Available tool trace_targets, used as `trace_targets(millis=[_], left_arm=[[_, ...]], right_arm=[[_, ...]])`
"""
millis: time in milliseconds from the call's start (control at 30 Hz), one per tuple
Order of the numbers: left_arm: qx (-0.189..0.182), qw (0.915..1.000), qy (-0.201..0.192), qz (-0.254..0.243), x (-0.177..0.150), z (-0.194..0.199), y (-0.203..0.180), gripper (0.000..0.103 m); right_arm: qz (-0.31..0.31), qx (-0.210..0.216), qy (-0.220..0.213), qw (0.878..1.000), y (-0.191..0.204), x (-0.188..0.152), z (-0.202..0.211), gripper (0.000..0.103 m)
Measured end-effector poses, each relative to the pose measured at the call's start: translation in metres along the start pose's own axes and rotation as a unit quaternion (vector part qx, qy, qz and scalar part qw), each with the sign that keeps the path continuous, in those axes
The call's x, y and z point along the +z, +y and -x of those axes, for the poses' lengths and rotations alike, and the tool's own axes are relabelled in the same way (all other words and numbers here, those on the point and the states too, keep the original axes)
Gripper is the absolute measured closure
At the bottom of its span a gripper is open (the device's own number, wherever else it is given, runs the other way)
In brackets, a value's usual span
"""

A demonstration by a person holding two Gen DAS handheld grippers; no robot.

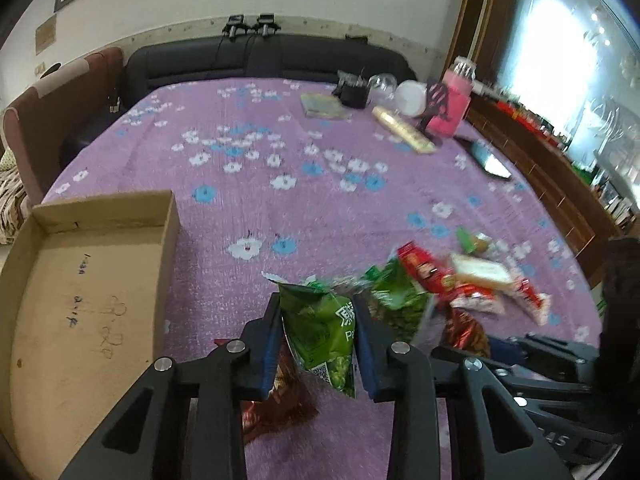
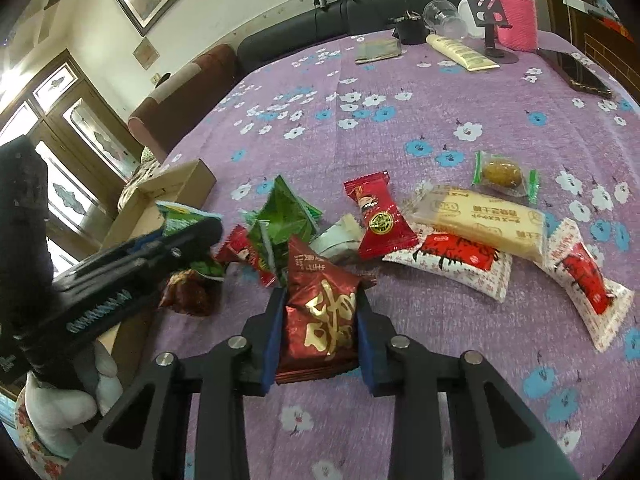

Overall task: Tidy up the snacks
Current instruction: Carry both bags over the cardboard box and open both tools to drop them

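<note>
My left gripper (image 1: 316,304) is shut on a green snack packet (image 1: 320,336), lifted a little above the purple flowered cloth, with a dark red packet (image 1: 280,404) lying under it. In the right wrist view my right gripper (image 2: 320,300) is shut on a dark red packet with gold characters (image 2: 320,320). The left gripper (image 2: 188,236) shows there at the left, the green packet (image 2: 176,214) sticking out of its tip. A heap of green and red packets (image 2: 280,224) lies between the two grippers. An open cardboard box (image 1: 84,280) with a bare floor sits at the left.
To the right lie a red candy packet (image 2: 376,220), a long biscuit packet (image 2: 480,216), two white-and-red packets (image 2: 456,264) and a small cake in a clear wrapper (image 2: 502,174). At the back stand a pink bottle (image 1: 454,100), a tube (image 2: 460,54), a glass (image 2: 442,14) and a phone (image 2: 580,72).
</note>
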State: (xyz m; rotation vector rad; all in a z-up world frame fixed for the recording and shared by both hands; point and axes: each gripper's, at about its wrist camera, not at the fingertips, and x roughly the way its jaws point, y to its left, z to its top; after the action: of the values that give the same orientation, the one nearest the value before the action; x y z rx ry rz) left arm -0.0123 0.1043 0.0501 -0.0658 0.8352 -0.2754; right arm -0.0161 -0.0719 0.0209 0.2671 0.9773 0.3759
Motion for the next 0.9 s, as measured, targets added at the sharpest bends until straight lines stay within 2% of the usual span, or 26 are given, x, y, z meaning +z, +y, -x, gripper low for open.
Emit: trace_targets(millis=[167,300,500,900], left_arm=[[-0.029,0.9986,-0.03,0.033,-0.003,0.04,0.011,0.069],[-0.032,0.9961,-0.055,0.062,-0.011,0.071,0.028,0.069],[0.003,0.992,-0.08,0.098,-0.031,0.106,0.069,0.069],[0.101,0.9782,-0.089,0.158,-0.064,0.126,0.155,0.069]], right_arm=[[0.007,0.008,-0.009,1.0,0.011,-0.005,0.018,0.072],[0.026,0.017,-0.016,0.999,0.03,-0.004,0.029,0.072],[0.072,0.034,-0.011,0.997,0.074,-0.005,0.03,0.072],[0.15,0.071,0.035,0.986,0.176,-0.008,-0.012,0.072]])
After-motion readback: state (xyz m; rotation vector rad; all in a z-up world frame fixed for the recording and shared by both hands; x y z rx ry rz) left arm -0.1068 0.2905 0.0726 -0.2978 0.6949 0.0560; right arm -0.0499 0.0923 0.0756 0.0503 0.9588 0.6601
